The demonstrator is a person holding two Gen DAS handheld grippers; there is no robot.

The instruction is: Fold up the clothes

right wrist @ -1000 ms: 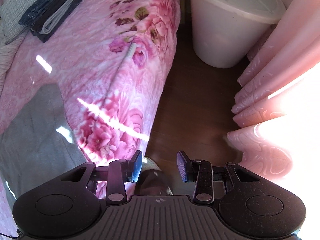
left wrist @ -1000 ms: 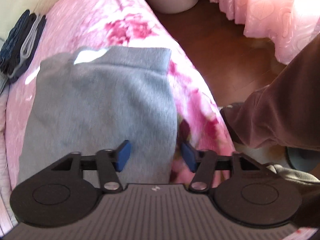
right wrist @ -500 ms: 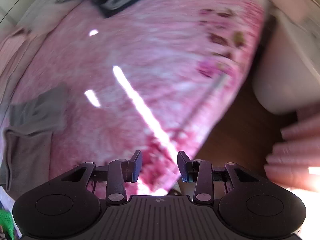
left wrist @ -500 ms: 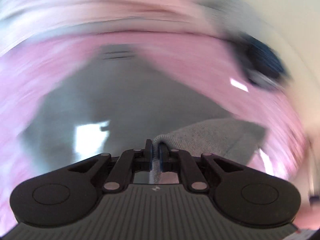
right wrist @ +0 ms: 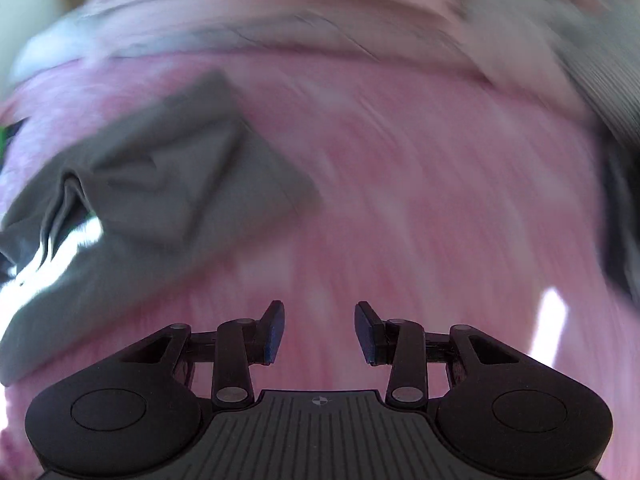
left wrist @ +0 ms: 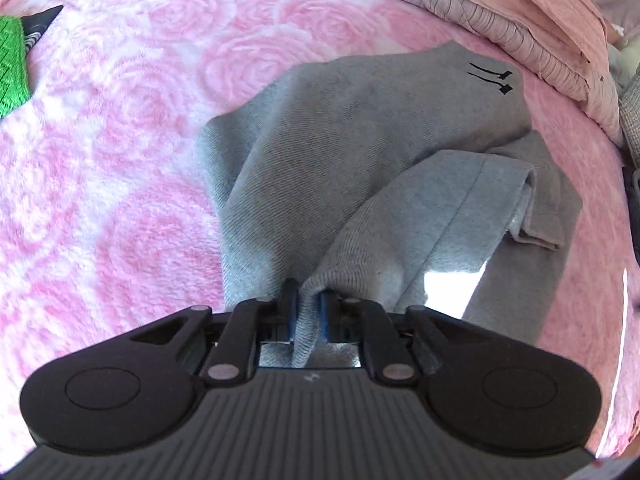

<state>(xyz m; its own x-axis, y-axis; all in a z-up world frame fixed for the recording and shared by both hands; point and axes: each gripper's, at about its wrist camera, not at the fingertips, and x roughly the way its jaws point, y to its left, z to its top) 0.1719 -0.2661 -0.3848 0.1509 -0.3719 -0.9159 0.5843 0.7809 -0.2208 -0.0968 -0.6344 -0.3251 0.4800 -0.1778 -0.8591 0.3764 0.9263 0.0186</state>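
Garment: grey clothing (left wrist: 352,128) is spread on the pink floral bedspread (left wrist: 120,184), partly folded over itself, with one flap doubled back on the right side of the left wrist view.
Marking: a small black printed mark is seen near the far corner of the grey fabric.
Grip point: a bunched edge of the garment is drawn up between the blue pads at the bottom centre of the left wrist view.
Left gripper (left wrist: 307,314): its fingers are clamped on that edge; the jaws have just been opening a little, with fabric between them and still pressed by the pads.
Right gripper (right wrist: 319,332): its fingers are held apart with nothing between them, over bare bedspread (right wrist: 400,200), well apart from the garment (right wrist: 168,184), which is seen to its left.
Right wrist view: heavily blurred, so fine detail cannot be told.
Surroundings: folded pink and grey-striped bedding (left wrist: 520,12) is piled along the far edge of the bed, just beyond the garment.
Left edge: a bright green item (left wrist: 12,64) is seen at the frame border.
Light: bright sunlit patches are cast on the fabric and the bedspread.
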